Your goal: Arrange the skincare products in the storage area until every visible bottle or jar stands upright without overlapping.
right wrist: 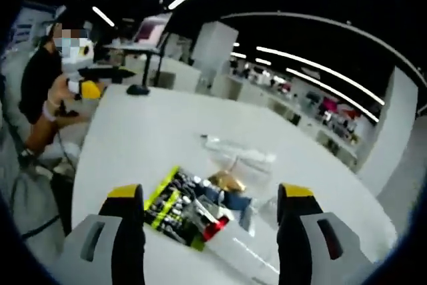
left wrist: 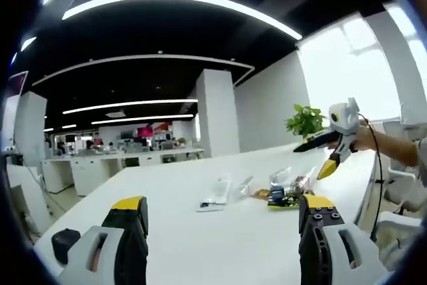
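Both tongs gape above table.

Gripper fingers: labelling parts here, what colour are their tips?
Yellow tips on black fingers, clearest in the right gripper view.

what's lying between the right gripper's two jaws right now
In the right gripper view, a green-and-black packet and a clear plastic bag of small items lie on the white table beyond the open jaws.
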`<state>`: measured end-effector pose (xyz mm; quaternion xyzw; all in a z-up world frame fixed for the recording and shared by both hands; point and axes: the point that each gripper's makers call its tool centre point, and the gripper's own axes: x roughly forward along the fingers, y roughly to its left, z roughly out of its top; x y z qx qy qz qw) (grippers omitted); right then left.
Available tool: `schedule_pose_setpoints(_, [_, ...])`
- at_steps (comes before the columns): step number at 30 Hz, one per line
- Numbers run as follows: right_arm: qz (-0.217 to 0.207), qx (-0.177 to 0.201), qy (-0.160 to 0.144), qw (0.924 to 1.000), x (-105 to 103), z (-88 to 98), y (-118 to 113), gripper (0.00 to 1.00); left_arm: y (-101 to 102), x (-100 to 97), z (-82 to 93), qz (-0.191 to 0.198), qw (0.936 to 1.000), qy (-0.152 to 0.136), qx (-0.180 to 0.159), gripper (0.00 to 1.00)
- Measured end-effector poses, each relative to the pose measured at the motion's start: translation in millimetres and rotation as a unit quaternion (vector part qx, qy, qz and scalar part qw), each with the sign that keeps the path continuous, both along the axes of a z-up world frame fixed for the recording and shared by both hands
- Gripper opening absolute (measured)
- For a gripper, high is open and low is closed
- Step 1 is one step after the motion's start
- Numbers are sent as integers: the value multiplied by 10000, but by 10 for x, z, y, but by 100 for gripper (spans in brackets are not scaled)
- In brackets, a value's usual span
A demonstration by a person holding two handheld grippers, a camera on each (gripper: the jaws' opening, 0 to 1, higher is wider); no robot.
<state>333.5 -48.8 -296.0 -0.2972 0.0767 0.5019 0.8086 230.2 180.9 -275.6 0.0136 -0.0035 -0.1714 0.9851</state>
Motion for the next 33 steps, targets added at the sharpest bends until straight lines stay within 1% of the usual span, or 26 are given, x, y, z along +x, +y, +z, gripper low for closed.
schedule_pose_setpoints(1, [31, -214, 46, 9998, 20, -69, -1, 81, 5, 8, 1, 34, 10000, -1, 22, 97])
schedule_pose_setpoints(3, [81, -438, -9, 9990, 55, -129, 6, 83, 3, 16, 1, 43, 10000, -5, 38, 97])
schedule_pose_setpoints(4, [75, -529, -76, 9985, 95, -146, 11, 83, -6, 22, 3, 20, 10000, -3, 22, 97])
schedule_pose_setpoints(6, [27, -581, -212, 9981, 154, -135, 22, 80, -27, 30, -2, -19, 10000, 2, 2, 97])
schedule_pose_setpoints(7, [10, -576, -229, 9981, 167, -131, 25, 80, -40, 34, -12, -36, 10000, 16, 23, 97])
schedule_pose_setpoints(9, [-66, -612, -177, 9979, 209, -134, 22, 79, -61, 39, -36, -50, 10000, 54, 59, 97])
schedule_pose_setpoints(12, [-36, -582, -143, 9982, 236, -135, 31, 77, -81, 35, -37, -83, 9999, 60, 58, 97])
schedule_pose_setpoints(15, [185, -646, -82, 9977, 230, -168, 68, 75, -92, 22, -29, -103, 9999, 40, 73, 97])
schedule_pose_setpoints(16, [290, -742, -49, 9968, 230, -189, 72, 73, -92, 18, -29, -104, 9999, 38, 84, 97])
schedule_pose_setpoints(18, [351, -840, 13, 9958, 230, -213, 72, 71, -87, 17, -30, -90, 9999, 47, 91, 97])
schedule_pose_setpoints(19, [342, -893, 162, 9953, 237, -236, 72, 70, -85, 18, -26, -89, 9999, 40, 86, 97])
schedule_pose_setpoints(20, [368, -939, 245, 9946, 228, -253, 72, 69, -82, 19, -20, -92, 9999, 33, 71, 97])
schedule_pose_setpoints(22, [402, -1023, 281, 9935, 232, -268, 72, 67, -77, 21, -15, -85, 9999, 26, 55, 97])
schedule_pose_setpoints(25, [433, -1253, 365, 9905, 244, -323, 50, 64, -80, 28, -26, -99, 9999, 47, 64, 96])
schedule_pose_setpoints(28, [473, -1503, 482, 9863, 236, -399, 30, 64, -88, 32, -31, -119, 9999, 65, 62, 96])
schedule_pose_setpoints(33, [677, -1643, 505, 9828, 182, -421, 78, 62, -90, 31, -17, -125, 9999, 46, 59, 96])
